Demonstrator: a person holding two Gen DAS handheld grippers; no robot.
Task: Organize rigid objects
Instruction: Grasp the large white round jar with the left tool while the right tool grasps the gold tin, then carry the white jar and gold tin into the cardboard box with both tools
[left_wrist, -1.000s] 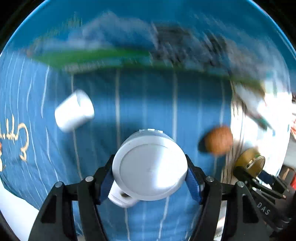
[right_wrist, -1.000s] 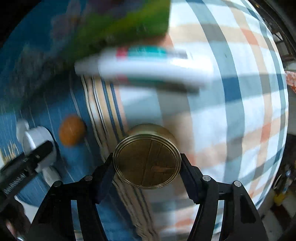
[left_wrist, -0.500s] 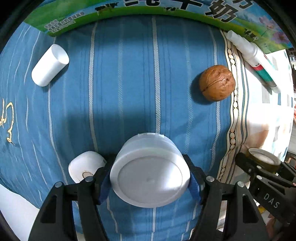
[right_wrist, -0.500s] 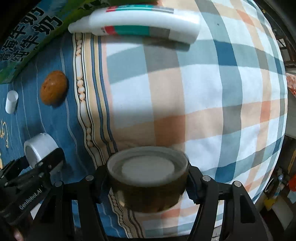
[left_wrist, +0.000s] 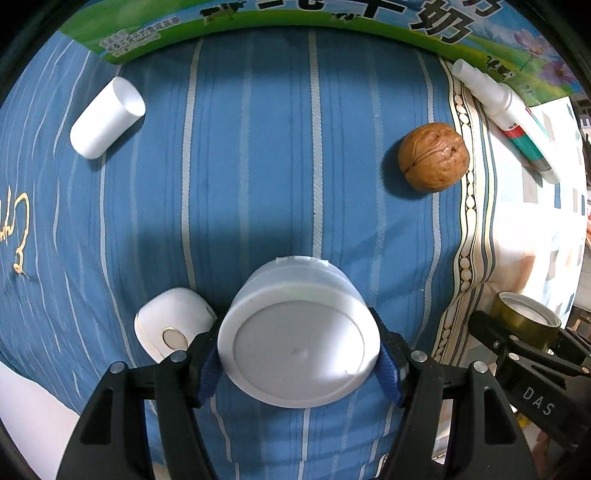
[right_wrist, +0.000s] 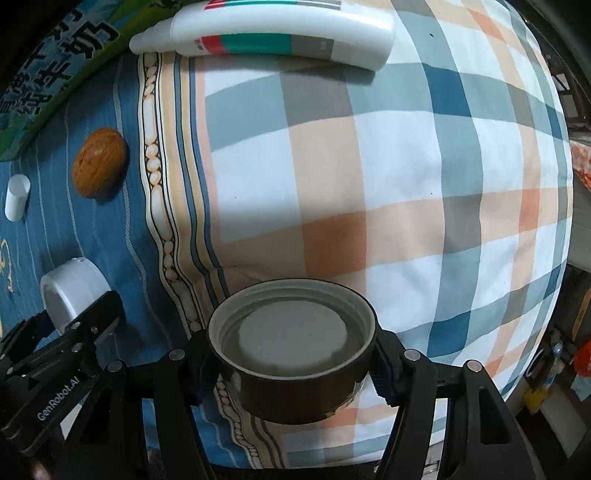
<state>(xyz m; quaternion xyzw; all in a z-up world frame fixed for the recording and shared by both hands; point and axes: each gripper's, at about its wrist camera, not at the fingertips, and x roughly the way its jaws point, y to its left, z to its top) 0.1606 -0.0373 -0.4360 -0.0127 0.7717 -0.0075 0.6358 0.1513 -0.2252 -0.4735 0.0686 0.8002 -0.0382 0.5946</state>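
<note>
- Blue striped cloth (left_wrist: 258, 166) underlies the left side; plaid cloth (right_wrist: 406, 184) the right.
- Left gripper (left_wrist: 299, 354) pinches white jar (left_wrist: 299, 332), just above the blue cloth.
- Right gripper (right_wrist: 291, 362) pinches brass-coloured lid (right_wrist: 291, 347), open side up, over the plaid.
- Walnut (left_wrist: 434, 157) lies apart, on blue.

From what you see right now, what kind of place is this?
Probably a bedroom at home: things lie on a soft blue striped sheet beside a plaid sheet, as on a bed. A milk carton and a walnut suggest a household.
</note>
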